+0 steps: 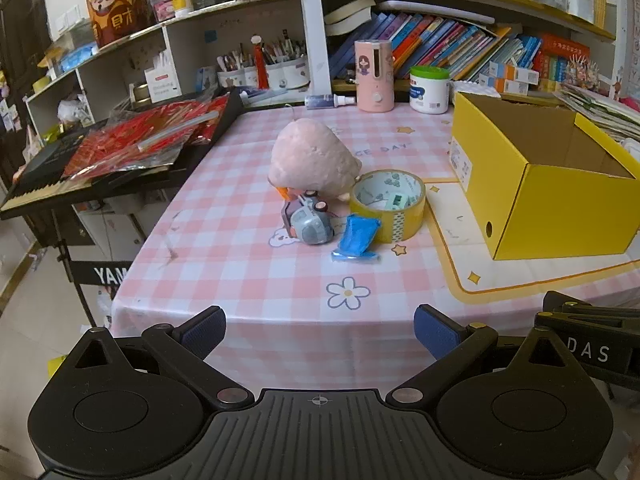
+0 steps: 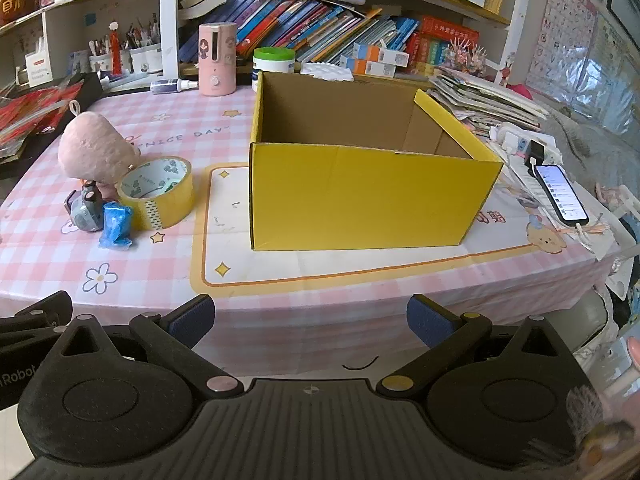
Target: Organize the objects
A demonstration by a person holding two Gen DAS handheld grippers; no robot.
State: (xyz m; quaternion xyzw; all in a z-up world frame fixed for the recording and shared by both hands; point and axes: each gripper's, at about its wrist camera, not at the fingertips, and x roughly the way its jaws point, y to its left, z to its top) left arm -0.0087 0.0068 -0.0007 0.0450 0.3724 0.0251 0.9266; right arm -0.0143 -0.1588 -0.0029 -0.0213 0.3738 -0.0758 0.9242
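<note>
Left claw: our left claw (image 1: 319, 334) hangs at the near edge of the table (image 1: 248, 288), its blue pads spread wide with nothing between them.
Plush toy: the pink plush toy (image 1: 314, 158) lies left of centre, the farthest of the cluster.
Toy car: the small grey toy car (image 1: 310, 222) sits just in front of the plush, touching or nearly touching it.
Blue packet: the crumpled blue packet (image 1: 357, 240) lies nearest to us, just beside the car and against the foot of the tape.
Tape roll: the yellow tape roll (image 1: 388, 204) lies flat on the right of the cluster, hole upward, close against the plush.
Yellow box: the open yellow box (image 2: 372, 196) stands to the right, apart from the cluster, on a pale mat (image 2: 320, 264).
Right claw: our right claw (image 2: 310, 320) also waits at the near edge, facing the box, opened wide and empty.
Progress: we judge that nothing is done yet; all four items lie on the table and the part of the box interior we can see looks bare, though its floor is hidden.
Left to do: presumably each item must go into the box.
Left view only: a keyboard (image 1: 52, 188) under red packets at the far left.
Right view only: the box's front wall straight on, and a lit phone (image 2: 562, 194) to its right.
</note>
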